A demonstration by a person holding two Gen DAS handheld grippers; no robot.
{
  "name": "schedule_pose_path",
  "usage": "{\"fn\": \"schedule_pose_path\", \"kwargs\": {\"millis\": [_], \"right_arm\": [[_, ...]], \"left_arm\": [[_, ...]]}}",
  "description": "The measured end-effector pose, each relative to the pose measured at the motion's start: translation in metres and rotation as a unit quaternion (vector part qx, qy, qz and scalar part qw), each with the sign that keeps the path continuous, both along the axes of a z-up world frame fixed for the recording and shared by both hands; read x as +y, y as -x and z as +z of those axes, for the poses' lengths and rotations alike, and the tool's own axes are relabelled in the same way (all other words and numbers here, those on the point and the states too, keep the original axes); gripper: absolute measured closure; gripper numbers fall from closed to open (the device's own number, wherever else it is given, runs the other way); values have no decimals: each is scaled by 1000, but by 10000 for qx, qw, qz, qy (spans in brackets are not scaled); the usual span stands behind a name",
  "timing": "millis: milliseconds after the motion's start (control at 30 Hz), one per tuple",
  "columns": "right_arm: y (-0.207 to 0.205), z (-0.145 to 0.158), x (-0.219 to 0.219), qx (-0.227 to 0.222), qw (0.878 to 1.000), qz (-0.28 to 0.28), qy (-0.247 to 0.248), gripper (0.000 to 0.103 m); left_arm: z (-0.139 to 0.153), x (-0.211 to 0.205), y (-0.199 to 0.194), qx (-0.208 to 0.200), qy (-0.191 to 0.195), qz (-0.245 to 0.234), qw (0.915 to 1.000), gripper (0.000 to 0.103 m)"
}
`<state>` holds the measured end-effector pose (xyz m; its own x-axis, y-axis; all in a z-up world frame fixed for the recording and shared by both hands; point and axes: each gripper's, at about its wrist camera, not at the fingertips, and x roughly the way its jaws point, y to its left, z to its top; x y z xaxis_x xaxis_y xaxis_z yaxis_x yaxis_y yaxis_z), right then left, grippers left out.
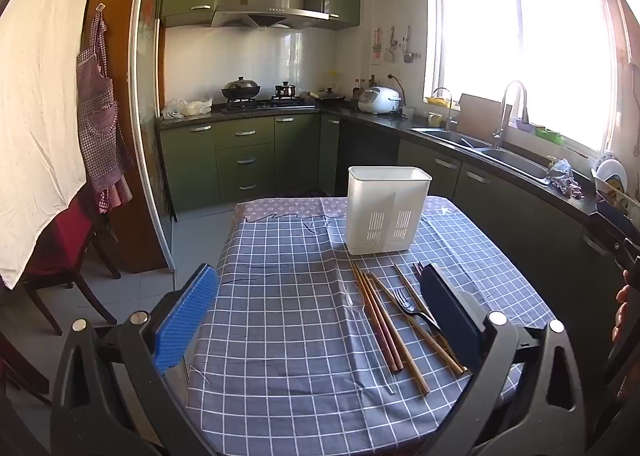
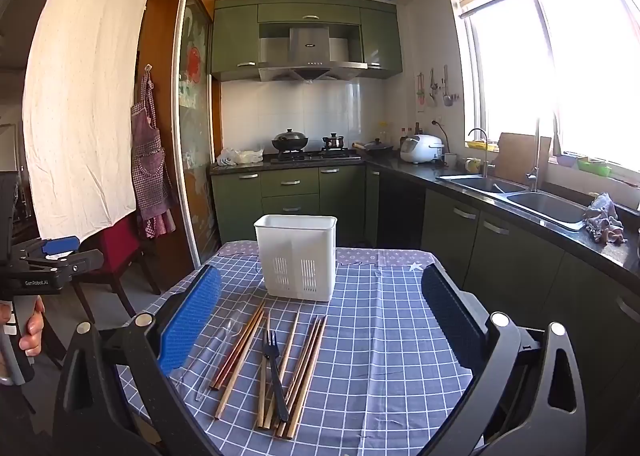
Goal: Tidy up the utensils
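Observation:
A white plastic utensil holder [image 1: 386, 210] [image 2: 298, 256] stands upright at the far end of a table with a blue checked cloth [image 1: 280, 316] [image 2: 384, 336]. In front of it lie several wooden chopsticks [image 1: 380, 320] [image 2: 240, 352], a black fork [image 1: 410, 306] [image 2: 274, 368] and a clear plastic spoon [image 2: 224, 340]. My left gripper [image 1: 320, 320] is open and empty, above the table's near left part. My right gripper [image 2: 320, 320] is open and empty, above the utensils. The left gripper also shows at the left edge of the right wrist view [image 2: 56, 256].
A red chair [image 1: 60, 240] stands left of the table. Green cabinets, a stove with pots [image 2: 308, 146] and a counter with a sink [image 2: 520, 192] lie beyond and to the right. A white sheet [image 2: 84, 116] hangs at left.

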<state>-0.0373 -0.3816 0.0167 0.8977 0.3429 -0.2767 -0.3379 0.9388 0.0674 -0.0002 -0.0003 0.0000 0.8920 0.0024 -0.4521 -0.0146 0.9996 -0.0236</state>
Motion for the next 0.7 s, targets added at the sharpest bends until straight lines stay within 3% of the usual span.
{"fn": "schedule_pose_path", "kwargs": {"millis": [700], "right_arm": [[-2, -9, 0, 55, 10000, -8, 35, 4]], "left_arm": [[-5, 1, 1, 80, 60, -6, 9999, 6]]}}
